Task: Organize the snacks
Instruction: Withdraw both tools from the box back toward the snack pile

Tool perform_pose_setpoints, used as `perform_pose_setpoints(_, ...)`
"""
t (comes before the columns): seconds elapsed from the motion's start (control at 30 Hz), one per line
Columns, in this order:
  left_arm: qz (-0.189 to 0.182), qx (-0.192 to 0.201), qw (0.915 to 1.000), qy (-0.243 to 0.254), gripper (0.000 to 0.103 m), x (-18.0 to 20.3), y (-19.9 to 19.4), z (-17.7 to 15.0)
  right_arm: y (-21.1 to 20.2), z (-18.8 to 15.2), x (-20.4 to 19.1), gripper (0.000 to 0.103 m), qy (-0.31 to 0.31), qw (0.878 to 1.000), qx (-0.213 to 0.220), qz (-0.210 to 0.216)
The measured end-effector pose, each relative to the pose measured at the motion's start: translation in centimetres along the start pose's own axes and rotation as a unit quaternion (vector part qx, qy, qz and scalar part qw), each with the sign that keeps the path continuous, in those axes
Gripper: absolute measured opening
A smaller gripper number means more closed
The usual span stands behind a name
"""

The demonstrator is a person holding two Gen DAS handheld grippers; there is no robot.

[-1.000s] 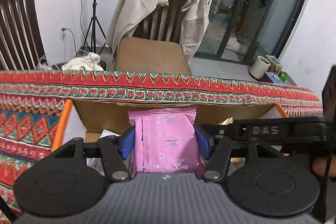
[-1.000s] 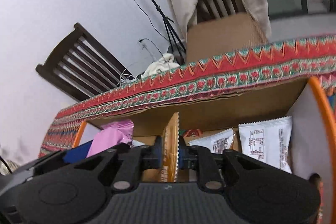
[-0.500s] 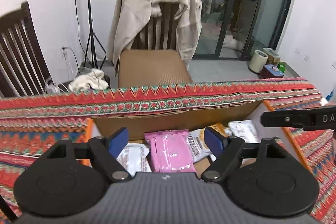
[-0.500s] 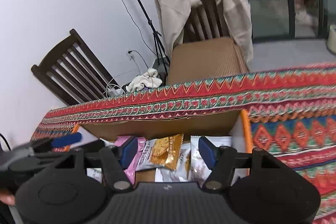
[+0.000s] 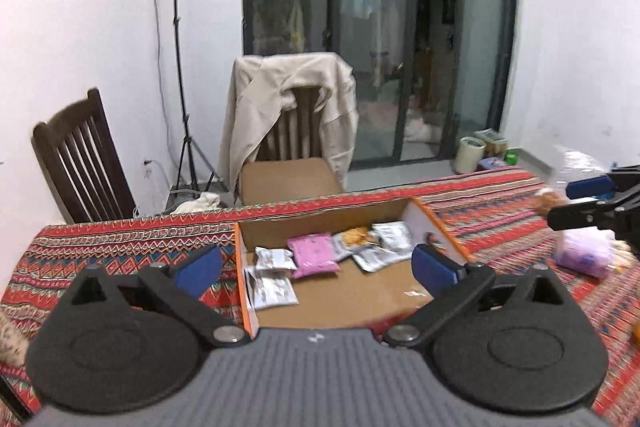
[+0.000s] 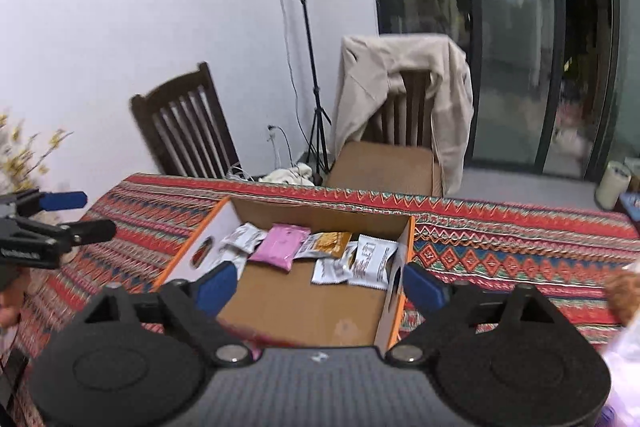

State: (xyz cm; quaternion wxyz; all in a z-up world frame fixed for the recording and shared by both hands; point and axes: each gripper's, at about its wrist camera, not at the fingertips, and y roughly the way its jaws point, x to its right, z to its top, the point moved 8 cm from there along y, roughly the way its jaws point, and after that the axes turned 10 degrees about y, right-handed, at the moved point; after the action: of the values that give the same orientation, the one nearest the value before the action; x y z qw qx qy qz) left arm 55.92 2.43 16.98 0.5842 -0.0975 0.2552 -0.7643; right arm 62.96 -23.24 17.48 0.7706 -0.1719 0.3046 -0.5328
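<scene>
An open cardboard box (image 5: 440, 227) (image 6: 404, 247) with orange edges sits on the patterned tablecloth. Inside lie a pink packet (image 5: 314, 254) (image 6: 280, 245), an orange packet (image 5: 354, 235) (image 6: 332, 241) and several white packets (image 5: 272, 287) (image 6: 372, 261). My left gripper (image 5: 316, 269) is open and empty, raised above the box's near side. My right gripper (image 6: 318, 285) is open and empty, also above the near side. Each gripper shows at the edge of the other's view.
A clear bag of more snacks (image 5: 584, 253) lies on the table to the right of the box. A chair with a beige jacket (image 5: 288, 115) stands behind the table, a dark wooden chair (image 5: 80, 163) at the left, a light stand (image 5: 180, 67) between them.
Both grippers opened, let go of the pink and orange packets into the box, then rose and pulled back from it.
</scene>
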Motion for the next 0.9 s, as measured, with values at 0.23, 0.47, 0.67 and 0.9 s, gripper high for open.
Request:
perform_pose_setpoints(0.23,-0.011,0.042,0.999,-0.009,0.103,3.4,-11.9,-5.0,-10.7,-5.6,-1.9,0.103,-0.006,0.999,0.042,0.0)
perform_pose_setpoints(0.47,0.019,0.055,0.9982,-0.011,0.103,6.1,-18.7,-12.6,-17.0,-14.2,-2.7,0.103,-0.024,0.998,0.054,0.013)
perform_pose_setpoints(0.67,0.053,0.057,0.9967,-0.023,0.103,7.5,-21.4,-19.2,-19.3,-21.3,-3.8,0.103,-0.049,0.995,0.086,0.002)
perform_pose_setpoints(0.9,0.087,0.045,0.9952,0.008,0.103,8.8,-21.3,-26.0,-18.2,-29.1,-4.7,0.103,-0.016,0.996,0.082,0.019)
